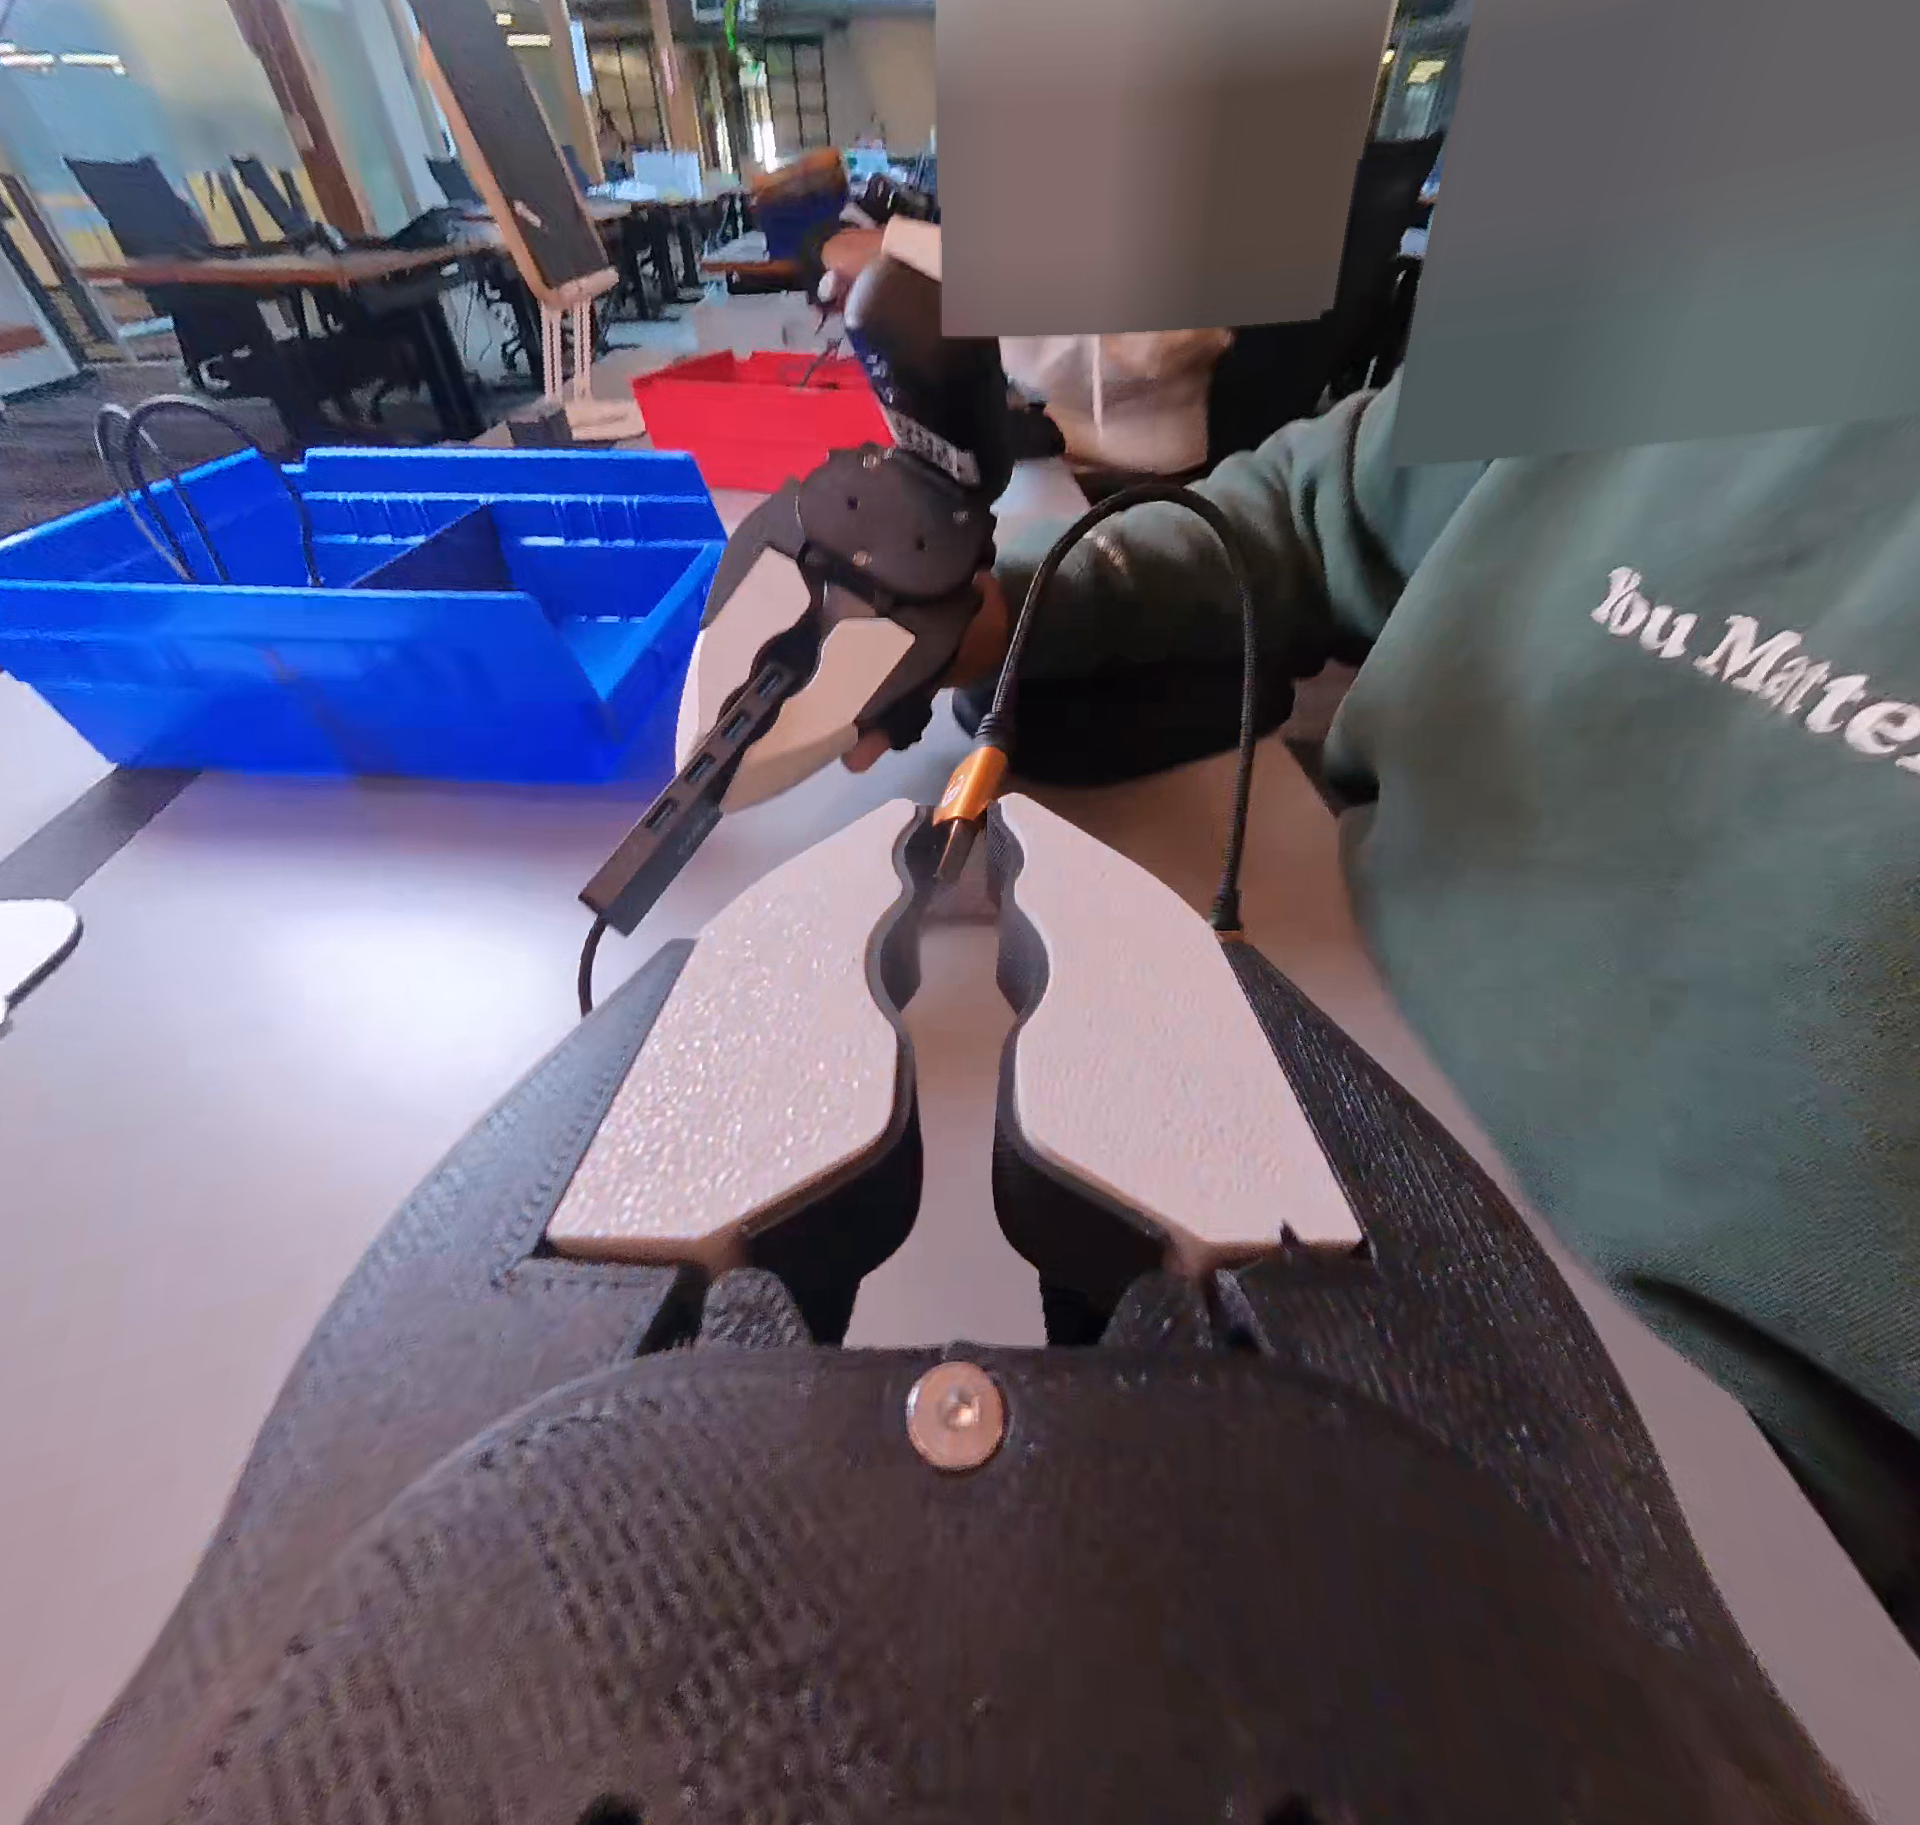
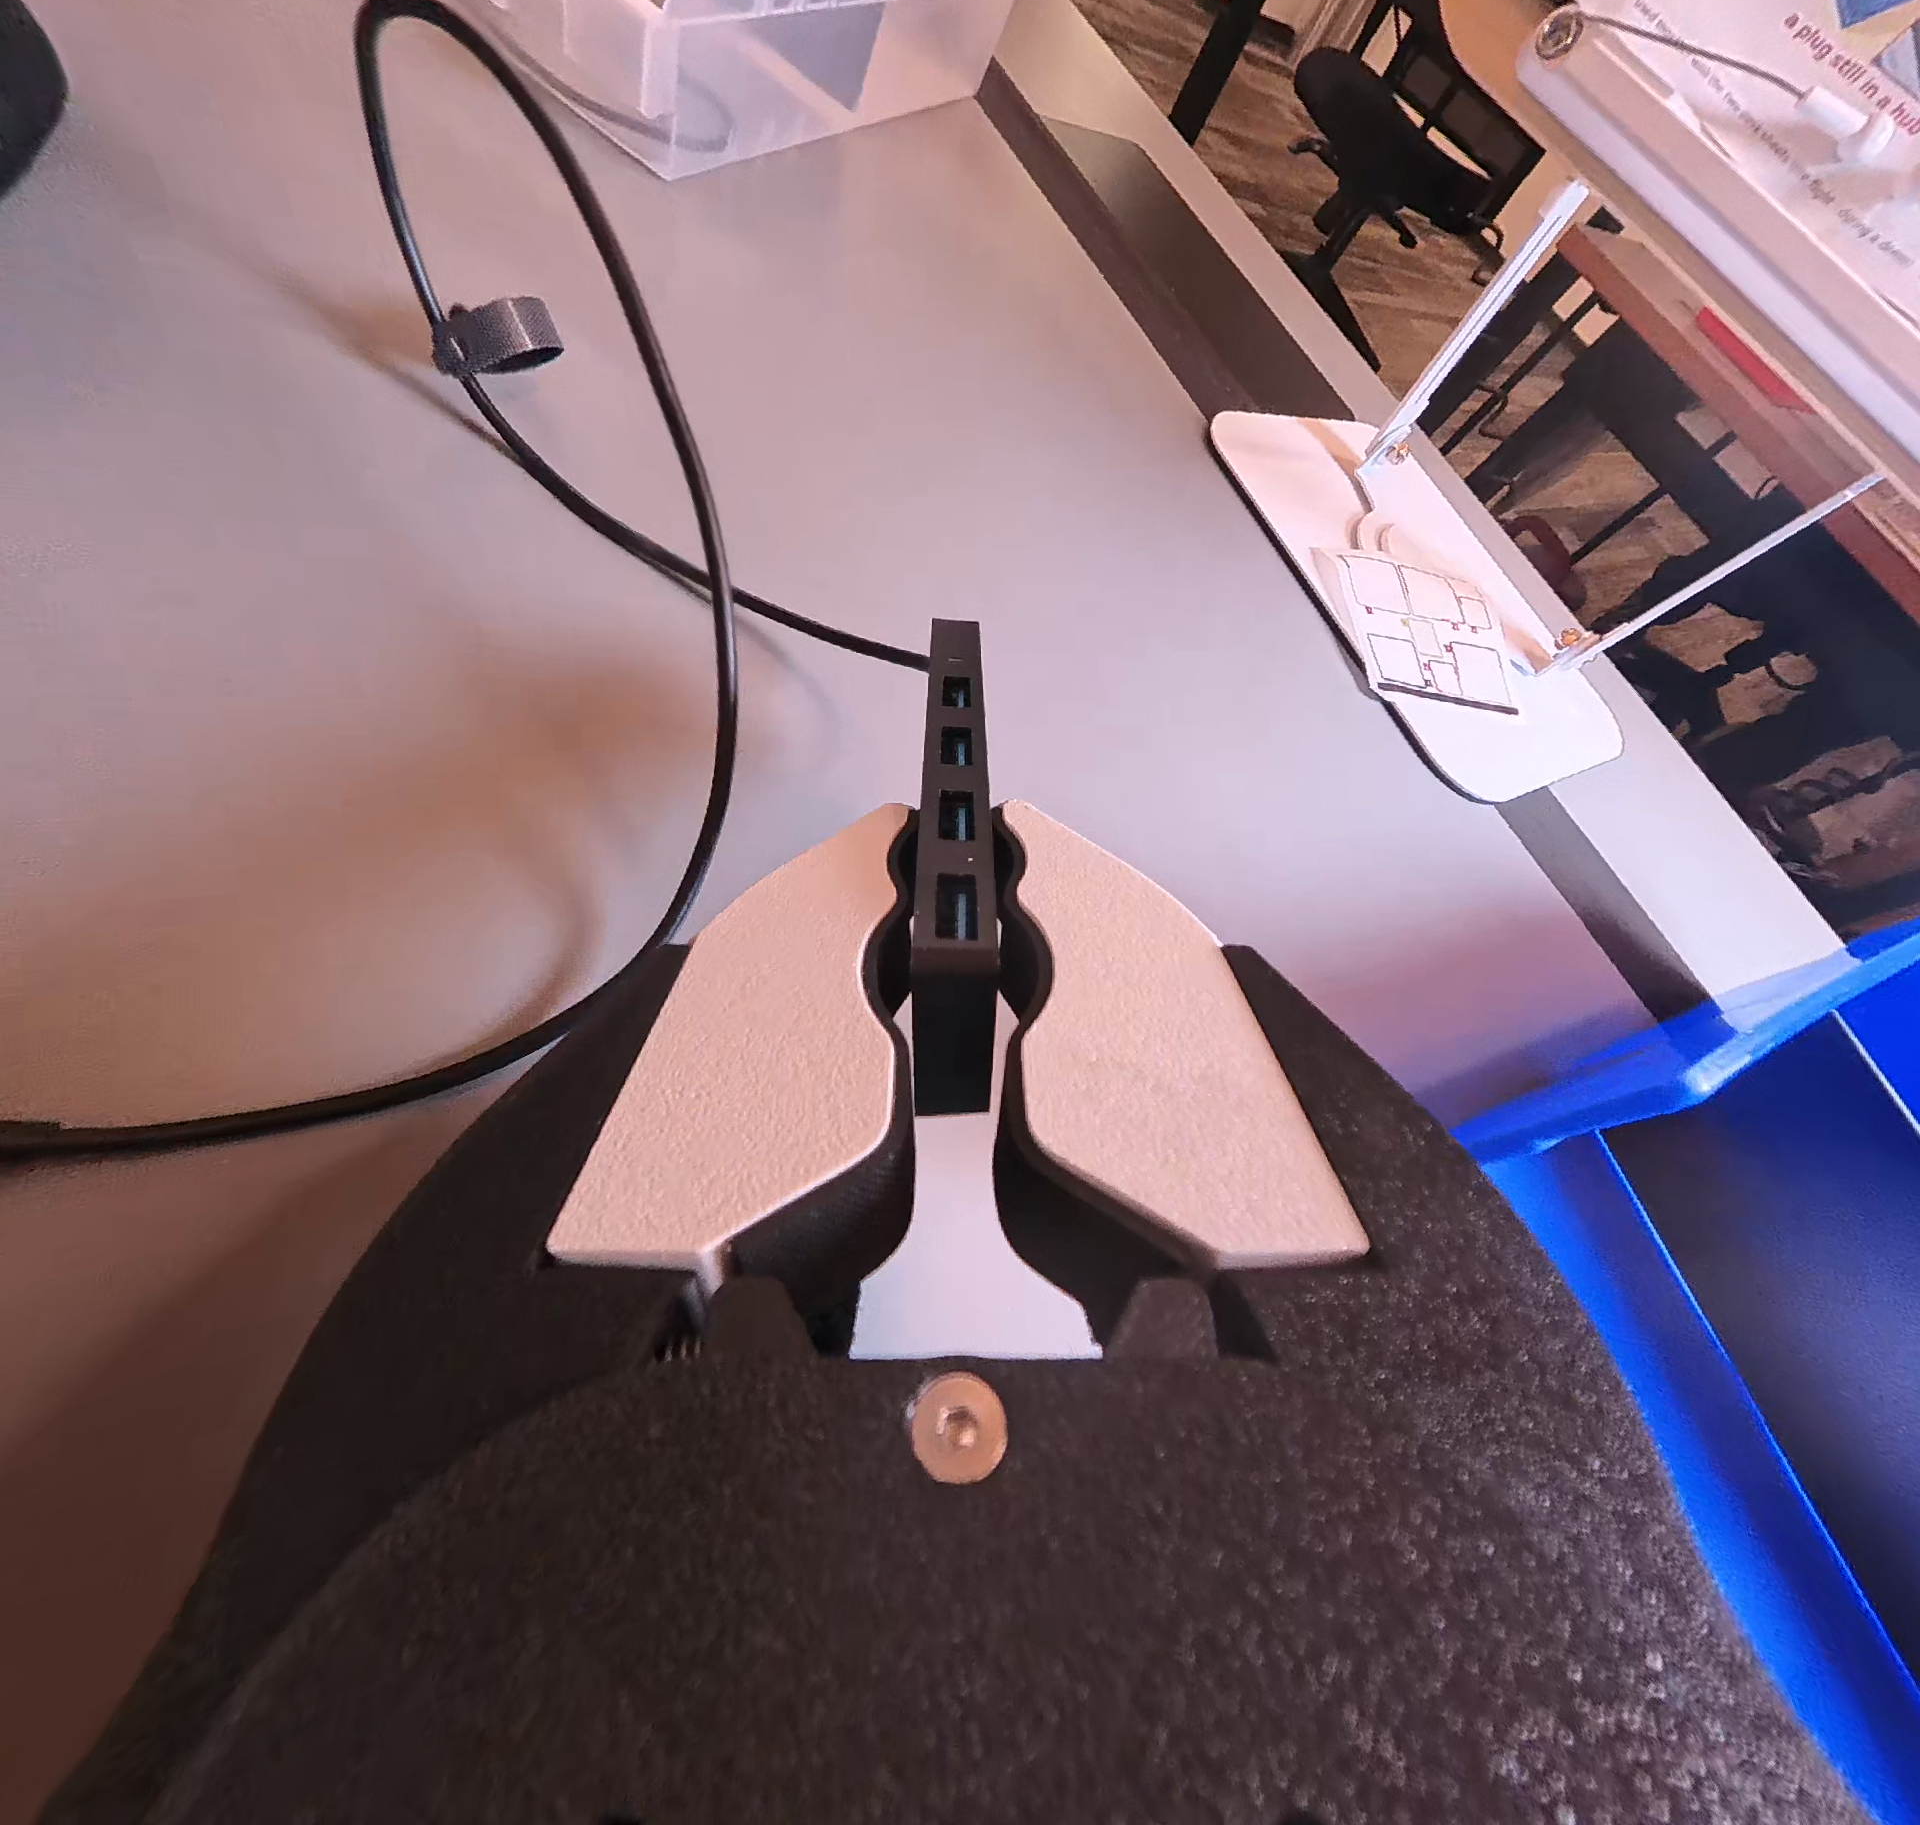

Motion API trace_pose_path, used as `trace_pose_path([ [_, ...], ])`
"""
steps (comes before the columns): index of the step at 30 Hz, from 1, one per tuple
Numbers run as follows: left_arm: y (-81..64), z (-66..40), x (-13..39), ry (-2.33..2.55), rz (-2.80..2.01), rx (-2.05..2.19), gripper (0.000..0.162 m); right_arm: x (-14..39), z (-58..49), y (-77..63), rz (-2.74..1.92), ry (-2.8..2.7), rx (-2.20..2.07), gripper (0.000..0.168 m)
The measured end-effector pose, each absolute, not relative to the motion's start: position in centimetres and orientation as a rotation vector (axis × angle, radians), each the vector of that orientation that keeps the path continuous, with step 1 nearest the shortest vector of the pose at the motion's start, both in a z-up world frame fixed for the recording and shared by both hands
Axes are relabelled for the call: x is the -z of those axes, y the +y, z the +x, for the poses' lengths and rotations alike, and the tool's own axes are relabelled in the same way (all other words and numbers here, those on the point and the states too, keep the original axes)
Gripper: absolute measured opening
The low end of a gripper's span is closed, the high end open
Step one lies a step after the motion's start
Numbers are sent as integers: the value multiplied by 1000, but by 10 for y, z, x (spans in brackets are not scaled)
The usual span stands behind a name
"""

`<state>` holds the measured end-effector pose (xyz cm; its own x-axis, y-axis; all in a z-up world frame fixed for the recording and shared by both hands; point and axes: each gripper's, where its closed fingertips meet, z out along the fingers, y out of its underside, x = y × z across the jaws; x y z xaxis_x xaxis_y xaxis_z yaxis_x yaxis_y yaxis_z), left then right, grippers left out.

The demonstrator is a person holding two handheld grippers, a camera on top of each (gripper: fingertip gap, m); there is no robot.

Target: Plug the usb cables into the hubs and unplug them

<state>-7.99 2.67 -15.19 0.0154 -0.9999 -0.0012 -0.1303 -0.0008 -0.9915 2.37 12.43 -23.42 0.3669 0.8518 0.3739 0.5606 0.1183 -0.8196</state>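
My left gripper [image 1: 953, 825] is shut on an orange-collared USB plug [image 1: 966, 799]; its black braided cable [image 1: 1242, 632] arches up and to the right. My right gripper [image 2: 954, 819] is shut on a slim black USB hub [image 2: 954, 788] with several ports facing up; the hub's black cord [image 2: 644, 404] loops over the table. In the left wrist view the right gripper [image 1: 769, 788] holds the hub [image 1: 686, 799] tilted down-left, a short way left of the plug. Plug and hub are apart.
A blue bin [image 1: 353, 632] with black cables stands at the left, a red bin [image 1: 758, 414] behind it. A clear bin [image 2: 727, 19] sits at the table's far side. A white stand base [image 2: 1455, 612] with a clear sign stands near the table edge. A person in a green sweatshirt [image 1: 1621, 840] is close on the right. My right fingertips sit around 15 centimetres from my left ones.
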Motion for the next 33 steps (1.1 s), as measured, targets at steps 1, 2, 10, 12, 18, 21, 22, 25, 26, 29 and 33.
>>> trace_pose_path([
  [1, 26, -79, 148, 1283, -1299, 1154, 9, 233, 23, 124, -1553, -1309, -345, 12],
  [2, 25, -78, 145, 1277, -1291, 1173, 9, 232, 22, 123, -1544, -1309, -349, 12],
  [10, 33, -55, 176, 1393, -1418, 1028, 9, 225, 18, 116, -1483, -1320, -369, 12],
  [12, 27, -51, 202, 1577, -1445, 842, 10, 225, 18, 116, -1482, -1318, -367, 12],
  [18, 23, -64, 259, 1925, -1409, 338, 10, 225, 20, 117, -1483, -1322, -356, 12],
  [21, 23, -78, 273, 1975, -1462, 211, 10, 227, 20, 117, -1486, -1329, -347, 12],
  [22, 21, -83, 276, 1990, -1506, 217, 15, 228, 20, 117, -1488, -1332, -345, 12],
  [25, 18, -96, 268, 1934, -1607, 271, 27, 230, 20, 118, -1499, -1334, -345, 12],
  [26, 18, -97, 262, 1908, -1621, 275, 27, 230, 20, 118, -1503, -1333, -347, 12],
  [29, 16, -89, 253, 1878, -1629, 201, 24, 233, 20, 119, -1512, -1335, -349, 12],
  [33, 8, -68, 275, 1934, -1757, 142, 27, 236, 20, 120, -1525, -1340, -348, 12],
])
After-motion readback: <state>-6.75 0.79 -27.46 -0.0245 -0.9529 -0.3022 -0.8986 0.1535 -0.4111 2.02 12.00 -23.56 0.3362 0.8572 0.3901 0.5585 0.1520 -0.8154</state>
